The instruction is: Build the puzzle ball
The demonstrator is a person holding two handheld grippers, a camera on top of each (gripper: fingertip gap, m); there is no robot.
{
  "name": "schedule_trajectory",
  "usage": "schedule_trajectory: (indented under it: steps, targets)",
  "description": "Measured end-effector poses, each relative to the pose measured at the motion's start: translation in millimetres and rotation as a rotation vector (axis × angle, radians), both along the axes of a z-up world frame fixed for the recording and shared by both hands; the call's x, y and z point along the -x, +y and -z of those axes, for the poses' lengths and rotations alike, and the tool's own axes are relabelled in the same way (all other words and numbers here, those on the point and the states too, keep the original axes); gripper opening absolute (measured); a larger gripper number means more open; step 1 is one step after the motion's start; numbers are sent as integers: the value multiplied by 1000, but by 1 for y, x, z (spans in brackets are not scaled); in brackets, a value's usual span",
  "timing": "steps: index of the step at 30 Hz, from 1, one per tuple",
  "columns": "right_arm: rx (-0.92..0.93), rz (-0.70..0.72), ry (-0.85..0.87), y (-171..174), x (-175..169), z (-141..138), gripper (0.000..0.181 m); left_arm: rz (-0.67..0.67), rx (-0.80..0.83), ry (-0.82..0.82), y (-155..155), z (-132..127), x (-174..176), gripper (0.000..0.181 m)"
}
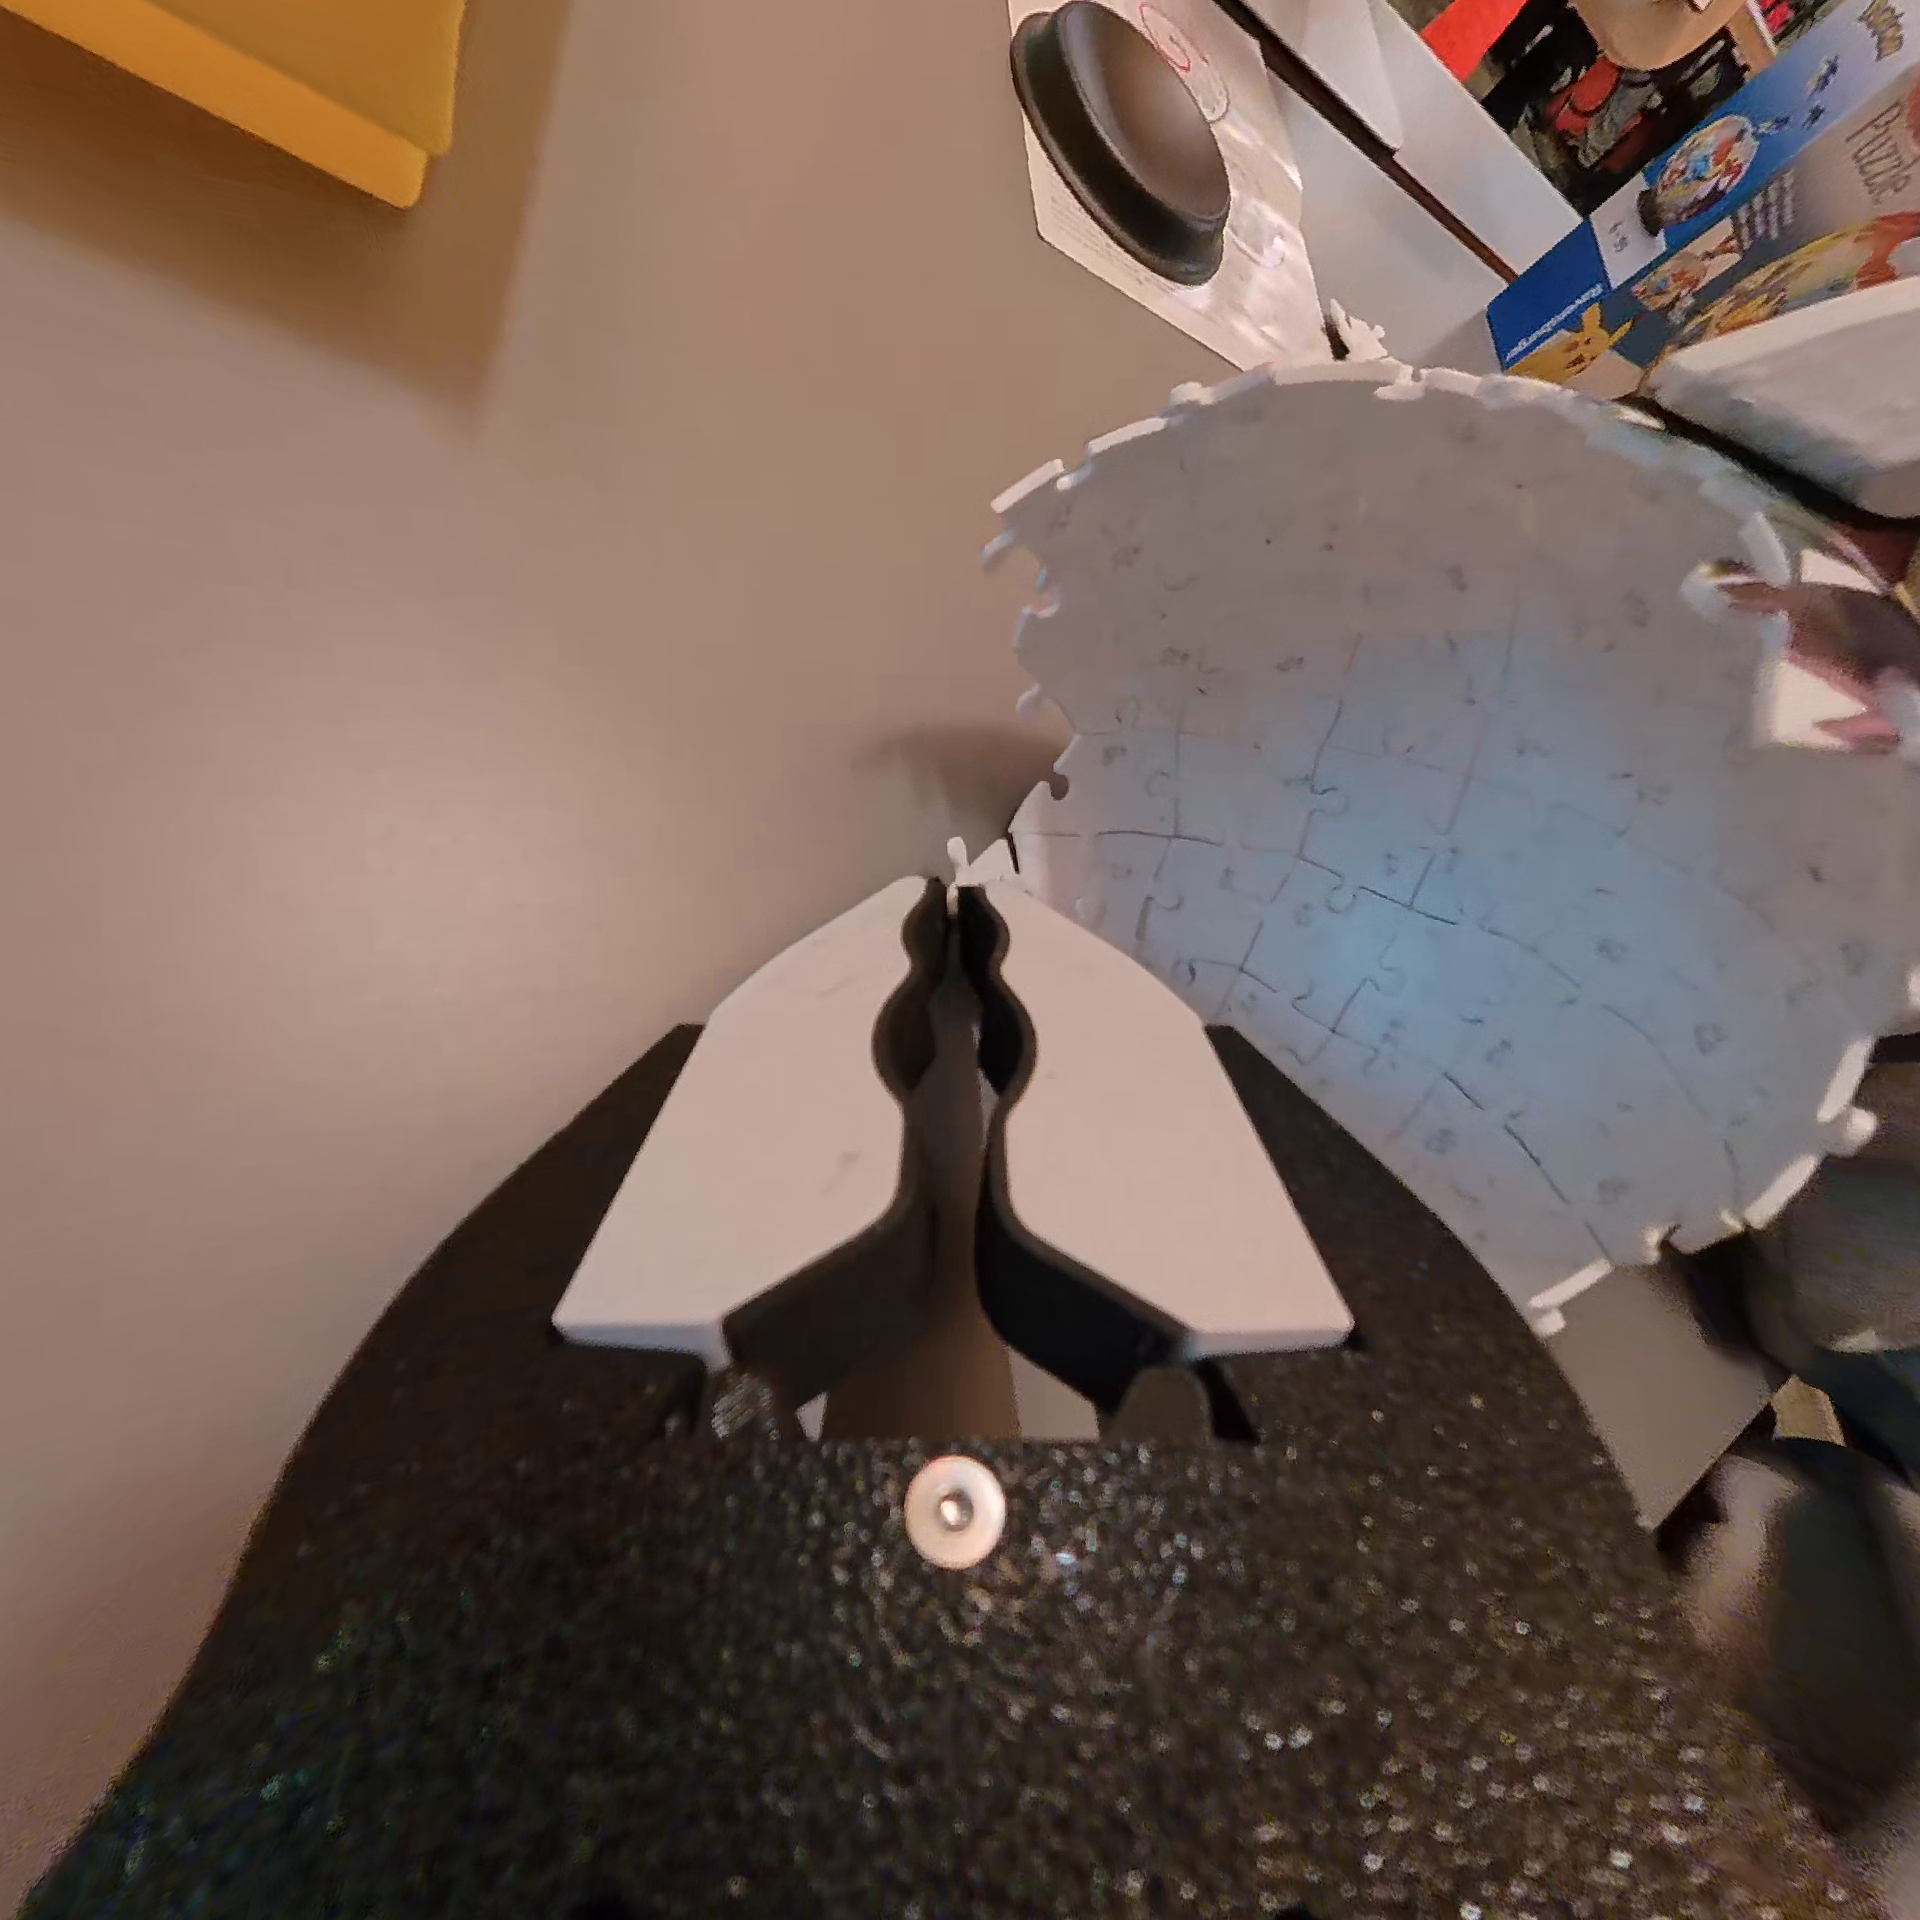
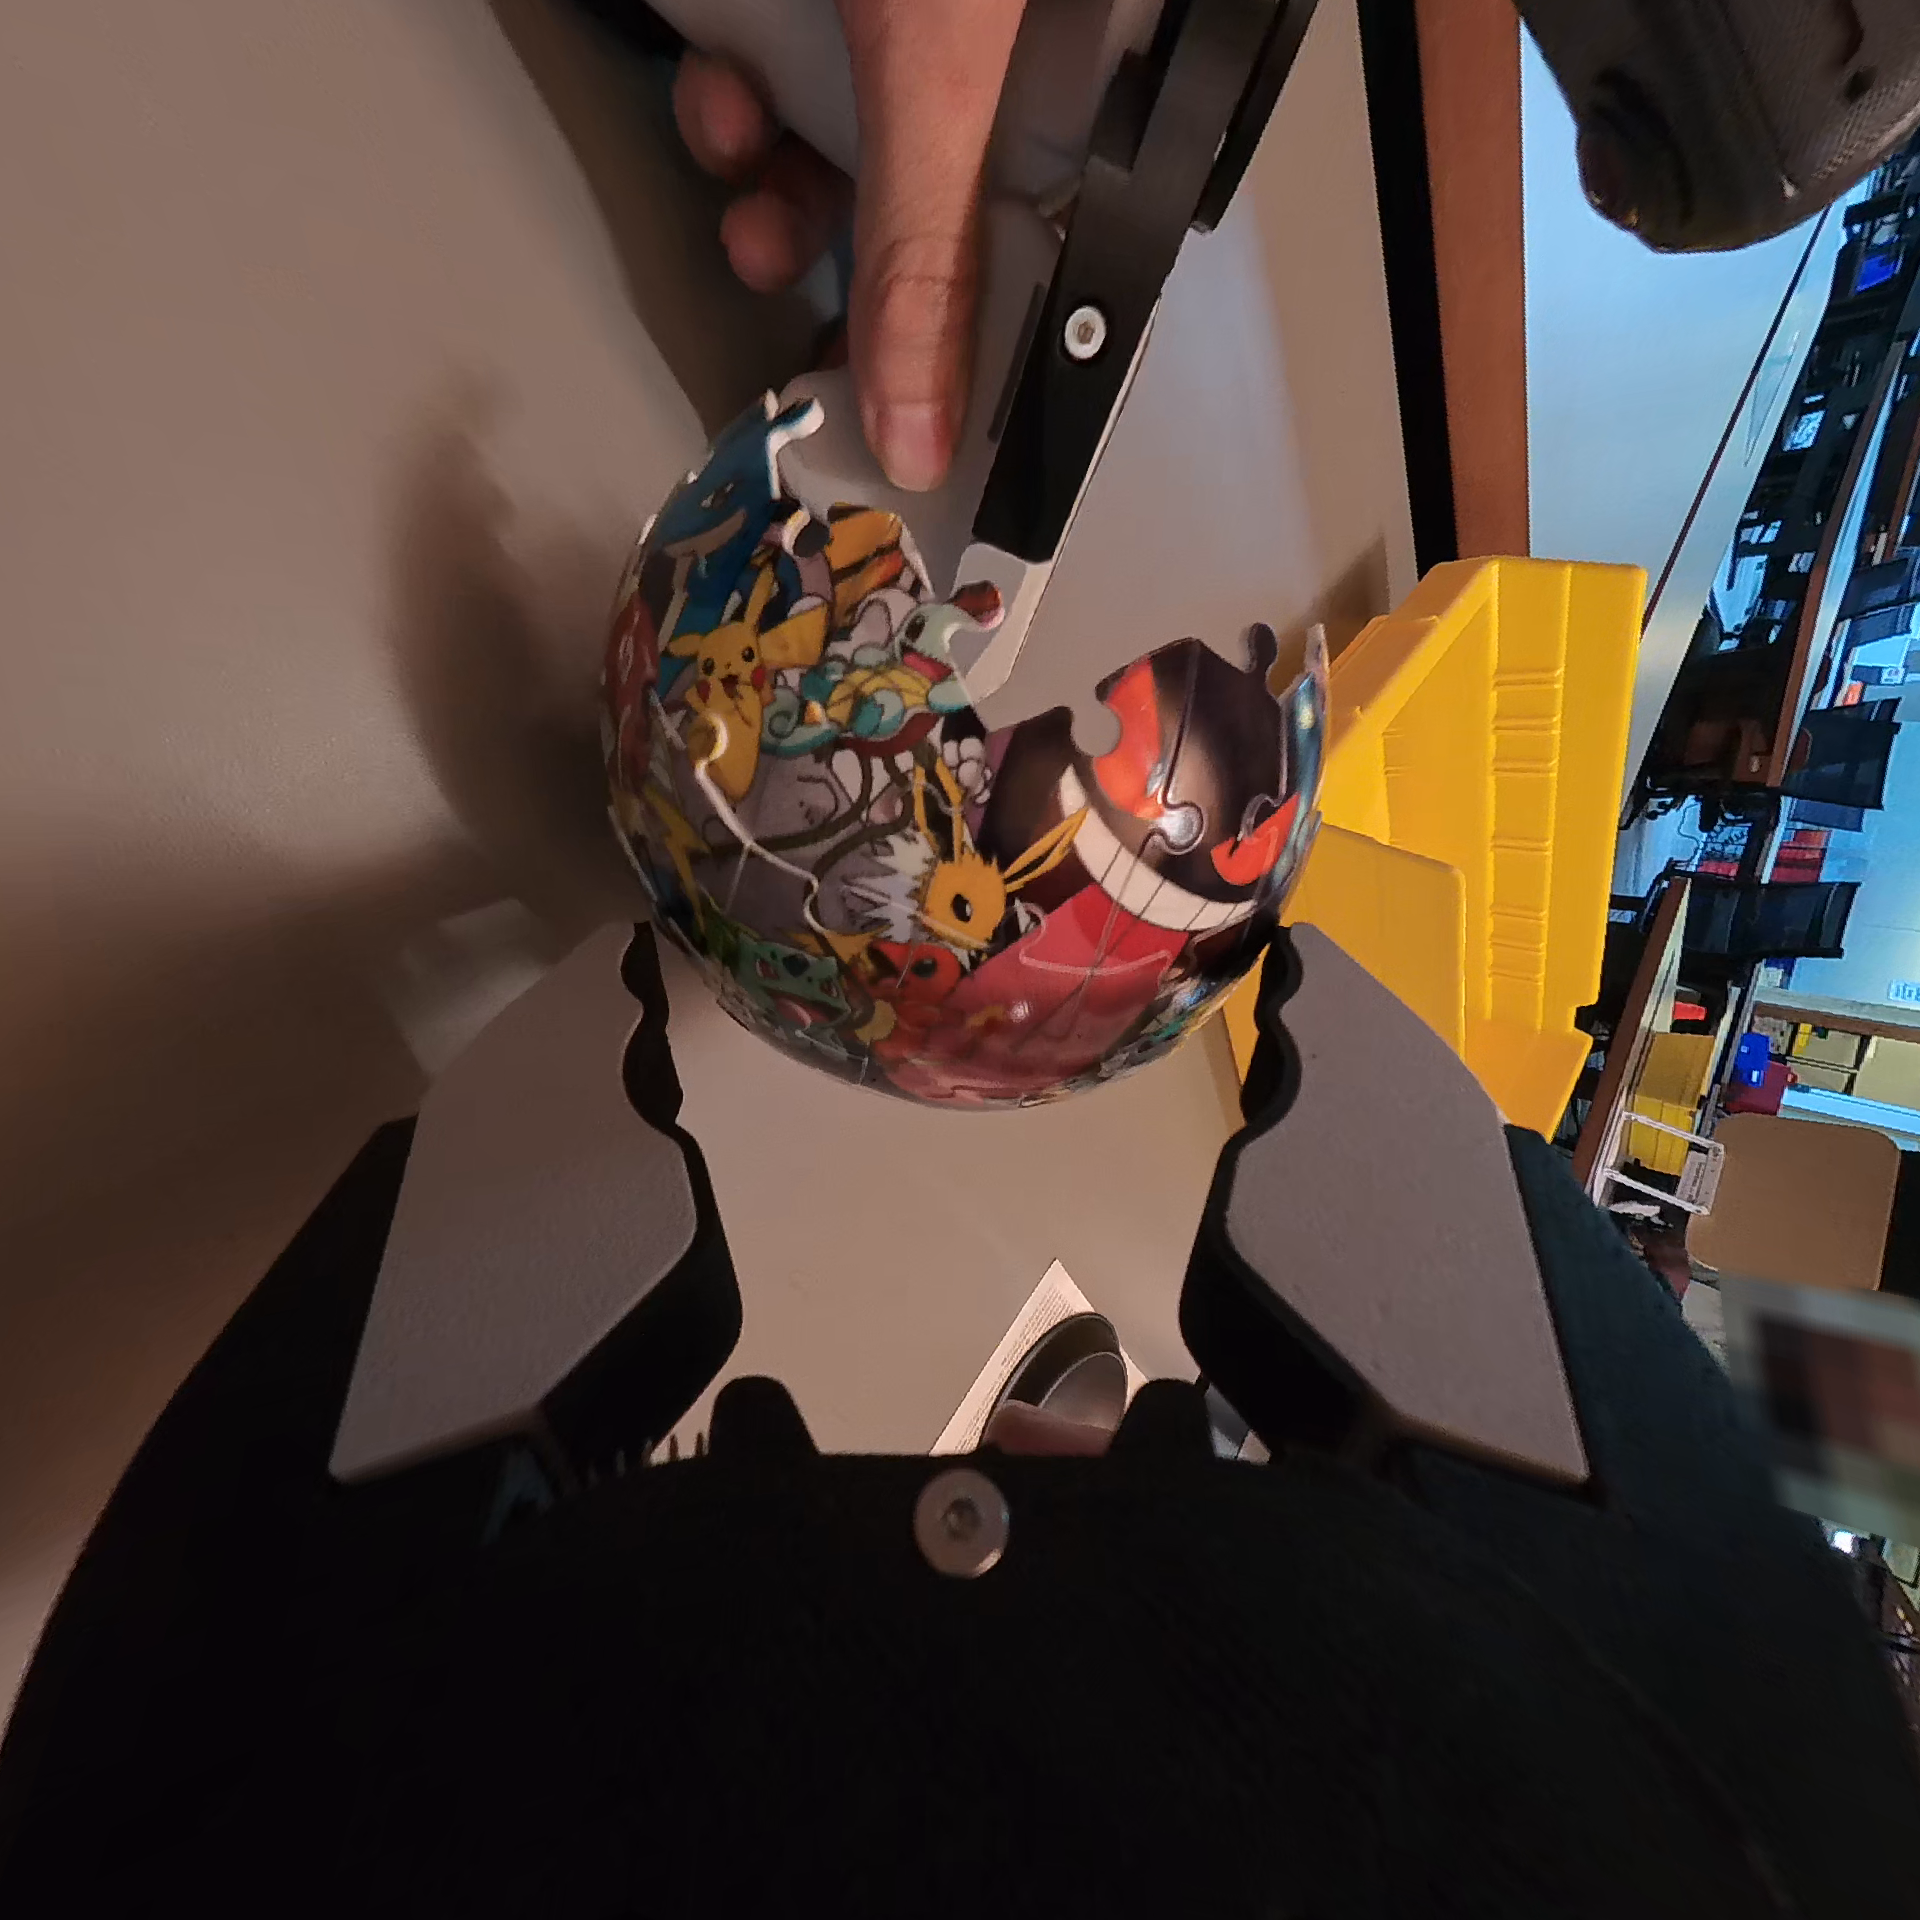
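The half-built puzzle ball is an open shell with cartoon prints outside and a jagged rim at its top. My right gripper is shut on it, one finger on each side of its lower half. In the left wrist view the ball shows its white inside. My left gripper is shut on a small puzzle piece, right at the ball's rim. In the right wrist view the left gripper reaches down from above to the gap in the rim, where the piece shows.
A hand holds the left gripper. A yellow bin stands right behind the ball. The puzzle box and a black ring stand on a white card lie on the beige table. A yellow object lies far left. Both grippers' tips are roughly 25 cm from the white card.
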State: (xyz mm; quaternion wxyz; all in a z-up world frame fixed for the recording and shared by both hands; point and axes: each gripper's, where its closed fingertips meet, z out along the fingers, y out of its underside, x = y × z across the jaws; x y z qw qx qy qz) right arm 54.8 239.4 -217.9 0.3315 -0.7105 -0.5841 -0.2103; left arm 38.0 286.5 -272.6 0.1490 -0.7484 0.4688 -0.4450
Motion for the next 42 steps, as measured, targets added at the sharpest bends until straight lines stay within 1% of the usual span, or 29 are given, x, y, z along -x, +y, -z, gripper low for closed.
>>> schedule_trajectory:
  steps: [4,7,10,17,23,26,29,31,33,35,37,40,42]
  targets:
    - [-2,1,0,0,0,0,108,1,-6,-1,0,0,0,3]
    - [0,8,-1,0,-2,0,108,12,-56,10,0,0,-1,3]
    - [4,11,-1,-1,-3,1,108,52,-115,24,-2,1,-2,4]
    - [-1,25,20,-1,-7,2,109,47,-77,18,-1,0,-5,4]
    - [-7,53,117,-8,-7,2,114,27,-90,21,0,0,-7,4]
    - [-3,110,209,-11,-9,2,117,23,-111,26,1,1,-9,4]
    - [29,229,326,-17,-15,6,125,20,-122,31,1,1,-10,4]
    - [34,315,399,-19,-22,8,125,17,-126,36,1,1,-10,5]
    - [16,359,440,-19,-24,10,126,19,-135,41,1,2,-11,5]
    - [3,383,394,-20,-32,13,124,17,-144,42,2,1,-11,5]
    - [-3,414,361,-20,-40,13,115,11,-145,38,2,0,-12,5]
    - [-18,335,378,-19,-29,5,109,3,-170,15,2,-2,-14,4]
    - [-31,292,310,-19,-26,4,106,-11,-185,-8,3,-6,-14,3]
